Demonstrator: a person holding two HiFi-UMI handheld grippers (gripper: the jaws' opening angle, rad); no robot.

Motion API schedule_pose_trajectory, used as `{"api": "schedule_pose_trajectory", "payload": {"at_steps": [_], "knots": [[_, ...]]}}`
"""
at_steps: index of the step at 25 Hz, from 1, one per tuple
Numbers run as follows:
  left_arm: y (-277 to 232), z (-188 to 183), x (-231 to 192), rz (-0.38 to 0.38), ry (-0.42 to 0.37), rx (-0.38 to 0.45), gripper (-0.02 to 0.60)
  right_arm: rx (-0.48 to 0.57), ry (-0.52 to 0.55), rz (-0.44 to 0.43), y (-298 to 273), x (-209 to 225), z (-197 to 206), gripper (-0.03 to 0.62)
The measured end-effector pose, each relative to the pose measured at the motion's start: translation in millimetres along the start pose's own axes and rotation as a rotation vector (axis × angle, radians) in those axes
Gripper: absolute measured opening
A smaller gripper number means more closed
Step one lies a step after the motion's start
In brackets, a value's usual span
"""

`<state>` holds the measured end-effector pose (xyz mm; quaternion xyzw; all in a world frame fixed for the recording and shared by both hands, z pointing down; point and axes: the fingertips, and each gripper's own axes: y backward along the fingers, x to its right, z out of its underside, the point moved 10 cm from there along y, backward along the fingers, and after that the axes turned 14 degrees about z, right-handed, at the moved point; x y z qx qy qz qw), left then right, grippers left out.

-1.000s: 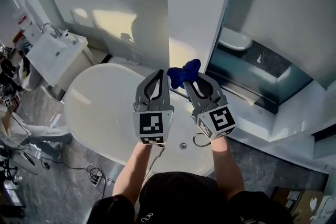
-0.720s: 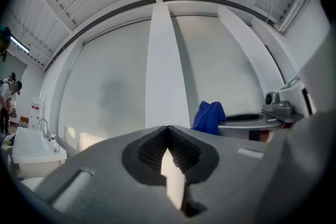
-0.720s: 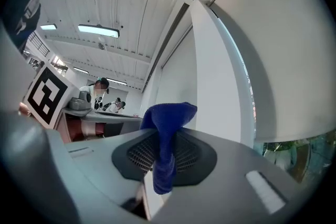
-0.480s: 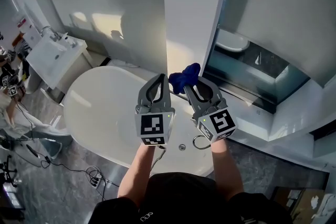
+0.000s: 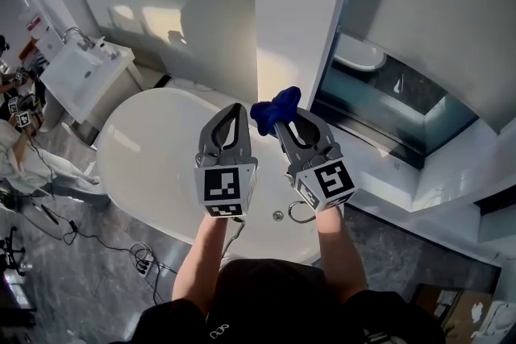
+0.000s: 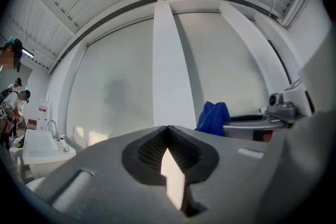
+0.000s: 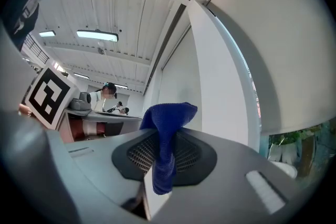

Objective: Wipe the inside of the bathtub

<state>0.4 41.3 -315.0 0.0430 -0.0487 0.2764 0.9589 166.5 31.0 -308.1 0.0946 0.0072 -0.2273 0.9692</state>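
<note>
A white oval bathtub point(image 5: 153, 165) lies below both grippers in the head view, its drain point(image 5: 277, 215) near the hands. My right gripper point(image 5: 282, 121) is shut on a blue cloth point(image 5: 274, 109), which bunches above the jaw tips. In the right gripper view the blue cloth point(image 7: 165, 139) hangs pinched between the closed jaws. My left gripper point(image 5: 231, 115) is held beside it, shut and holding nothing. The left gripper view shows its closed jaws point(image 6: 168, 131) and the blue cloth point(image 6: 212, 118) off to the right. Both grippers hover above the tub, pointing toward the wall.
A white pillar point(image 5: 298, 12) rises just behind the tub. A washbasin with a tap point(image 5: 85, 68) stands at the left. A dark-edged glass panel point(image 5: 387, 113) runs at the right. Cables point(image 5: 97, 242) lie on the grey floor, and people point(image 5: 16, 113) stand at the far left.
Both grippers have shifted slightly left and up in the head view, still side by side. The blue cloth stays pinched in the right gripper.
</note>
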Motion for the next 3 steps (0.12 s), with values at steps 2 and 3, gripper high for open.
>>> {"api": "schedule_pose_trajectory", "payload": {"at_steps": [2,3], "knots": [[-4.3,1.8,1.1,0.005,0.019,-0.008,0.002,-0.009,-0.006,-0.002,0.3,4.0,1.3,0.064],[-6.7,2.4,1.6,0.007,0.030,-0.011,0.002,-0.014,-0.010,-0.003,0.2,6.1,1.9,0.064]]}}
